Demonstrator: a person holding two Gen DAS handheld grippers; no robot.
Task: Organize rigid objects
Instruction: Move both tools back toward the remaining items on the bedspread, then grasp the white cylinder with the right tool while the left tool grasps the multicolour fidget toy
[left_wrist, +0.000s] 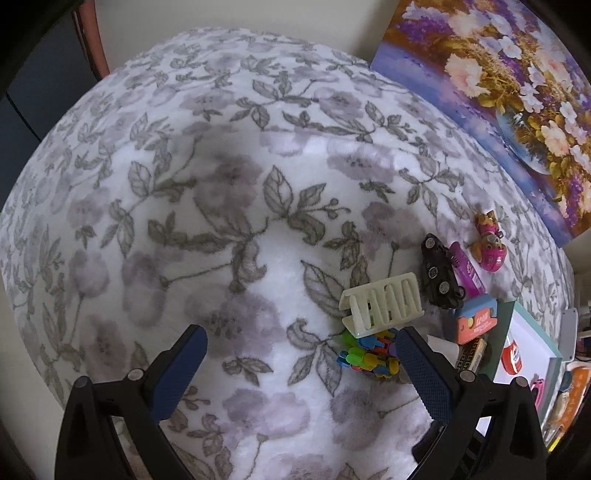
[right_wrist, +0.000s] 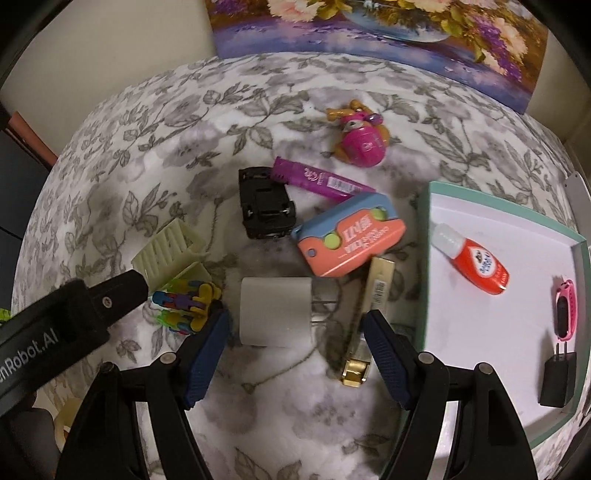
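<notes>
Both grippers had black plastic arms with little silver screws, bumpy dark blue fingers (right_wrist: 207, 354), and one (right_wrist: 66, 325) showed white letters.

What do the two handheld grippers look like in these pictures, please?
The left gripper and the right gripper look alike: black plastic frames with round silver pivot pins, and two fingers faced with dark blue textured pads. In the right wrist view the left gripper's black body carries white lettering ending "nRobot.AI".

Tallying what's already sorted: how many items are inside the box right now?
3: a red-orange bottle near the box left wall, a pink band at the right, a black plug below it. The lower corner is hidden.
</notes>
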